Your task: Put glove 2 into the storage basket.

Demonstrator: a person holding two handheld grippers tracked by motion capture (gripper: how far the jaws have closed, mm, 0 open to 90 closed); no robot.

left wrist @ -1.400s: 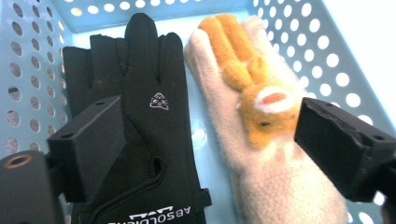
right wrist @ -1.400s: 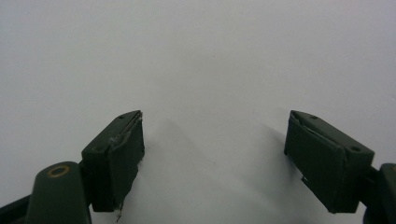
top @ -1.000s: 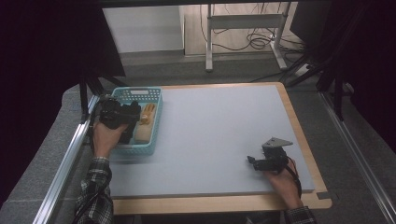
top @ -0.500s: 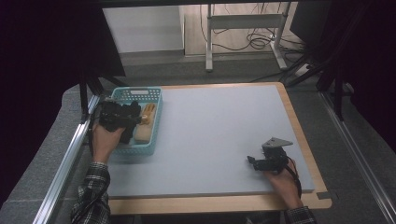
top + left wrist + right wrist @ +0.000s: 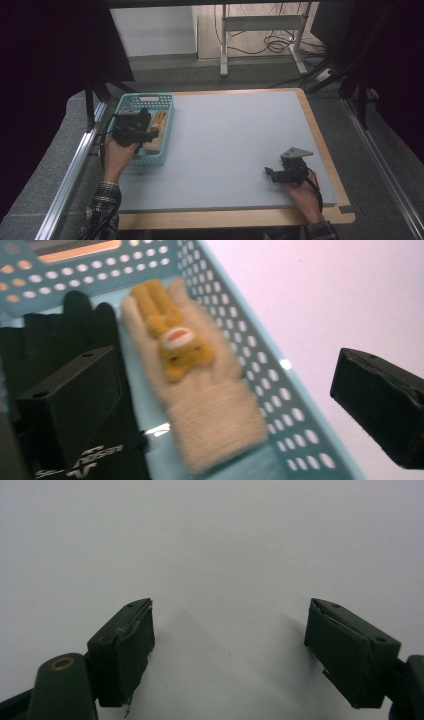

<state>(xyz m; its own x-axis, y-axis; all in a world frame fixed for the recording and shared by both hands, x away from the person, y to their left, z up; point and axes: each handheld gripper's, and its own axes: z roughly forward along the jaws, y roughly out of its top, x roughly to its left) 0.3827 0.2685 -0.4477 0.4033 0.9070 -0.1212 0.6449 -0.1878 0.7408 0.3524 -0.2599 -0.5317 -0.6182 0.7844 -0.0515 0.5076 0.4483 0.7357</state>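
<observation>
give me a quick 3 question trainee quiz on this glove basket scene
1. True or false: the cream glove lies on the bare table.
2. Which is open over the basket: A left gripper, B right gripper?
3. What colour is the second glove beside the cream one?

Key: 1 false, it lies in the basket. 2 A. 3 black.

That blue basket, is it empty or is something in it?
Not empty: the blue basket holds a cream glove lying flat beside a black glove.
</observation>
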